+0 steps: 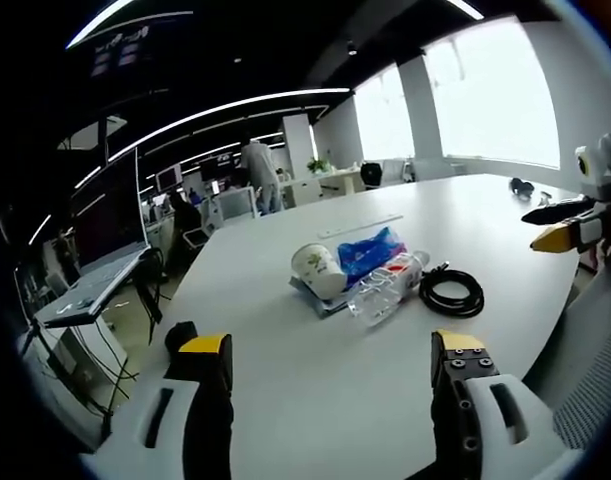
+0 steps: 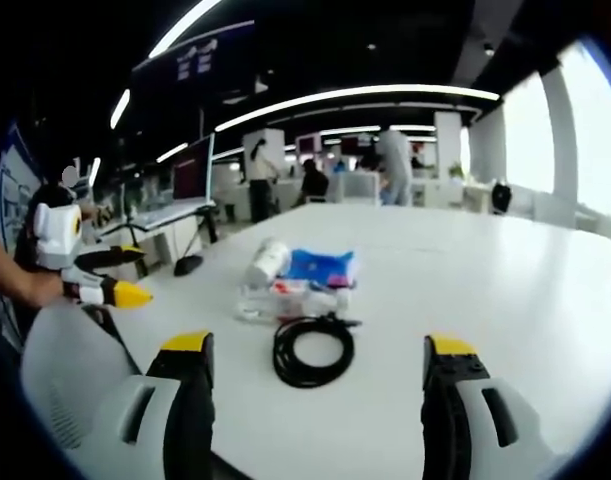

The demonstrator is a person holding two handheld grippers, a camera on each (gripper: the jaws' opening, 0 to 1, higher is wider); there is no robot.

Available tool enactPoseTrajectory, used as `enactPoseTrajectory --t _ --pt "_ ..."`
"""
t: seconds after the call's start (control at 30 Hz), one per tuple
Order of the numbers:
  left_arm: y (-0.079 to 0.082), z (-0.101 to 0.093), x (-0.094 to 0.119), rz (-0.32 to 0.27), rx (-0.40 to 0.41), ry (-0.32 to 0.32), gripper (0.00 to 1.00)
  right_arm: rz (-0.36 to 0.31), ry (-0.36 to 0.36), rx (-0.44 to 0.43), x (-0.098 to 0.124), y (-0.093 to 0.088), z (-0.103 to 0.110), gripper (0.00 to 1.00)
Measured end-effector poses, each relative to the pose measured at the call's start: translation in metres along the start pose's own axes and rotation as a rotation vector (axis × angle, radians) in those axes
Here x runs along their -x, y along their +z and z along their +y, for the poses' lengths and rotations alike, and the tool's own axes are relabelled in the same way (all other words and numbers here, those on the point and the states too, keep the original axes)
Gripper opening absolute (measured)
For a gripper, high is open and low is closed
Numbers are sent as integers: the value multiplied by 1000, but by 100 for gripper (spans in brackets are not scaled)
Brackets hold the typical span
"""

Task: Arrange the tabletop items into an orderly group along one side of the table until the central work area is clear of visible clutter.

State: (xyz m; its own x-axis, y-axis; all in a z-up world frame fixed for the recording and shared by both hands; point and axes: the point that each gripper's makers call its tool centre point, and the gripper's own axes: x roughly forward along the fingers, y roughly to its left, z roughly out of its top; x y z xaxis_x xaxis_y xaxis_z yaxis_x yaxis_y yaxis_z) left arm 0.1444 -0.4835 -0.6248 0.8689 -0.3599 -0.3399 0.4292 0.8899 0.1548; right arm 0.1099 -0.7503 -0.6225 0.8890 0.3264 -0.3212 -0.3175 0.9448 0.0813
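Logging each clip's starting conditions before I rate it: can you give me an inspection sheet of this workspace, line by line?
Surface: large white table, mostly bare.
Job's things: white cup on its side, blue packet, clear plastic bottle, flat grey item under them, hard to identify; all bunched mid-table.
Clutter: small dark object at the far edge.
Grippers: left gripper open, holding nothing; right gripper open, holding nothing, both short of the pile.
Cables: coiled black cable beside the bottle.
Surroundings: open office, monitor on a side desk, people standing behind, bright windows.
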Motion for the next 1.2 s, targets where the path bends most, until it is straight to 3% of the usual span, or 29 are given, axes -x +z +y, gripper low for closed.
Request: enactPoseTrajectory --t 0.43,0.57,1.2 --pt "-1 0 0 29 -32 3 82 -5 15 -24 3 6 -3 84" --pt "-2 -8 0 49 -76 -43 82 18 36 -16 4 5 2 79" --pt "11 -8 -4 46 -134 -90 79 17 86 29 2 15 5 70"
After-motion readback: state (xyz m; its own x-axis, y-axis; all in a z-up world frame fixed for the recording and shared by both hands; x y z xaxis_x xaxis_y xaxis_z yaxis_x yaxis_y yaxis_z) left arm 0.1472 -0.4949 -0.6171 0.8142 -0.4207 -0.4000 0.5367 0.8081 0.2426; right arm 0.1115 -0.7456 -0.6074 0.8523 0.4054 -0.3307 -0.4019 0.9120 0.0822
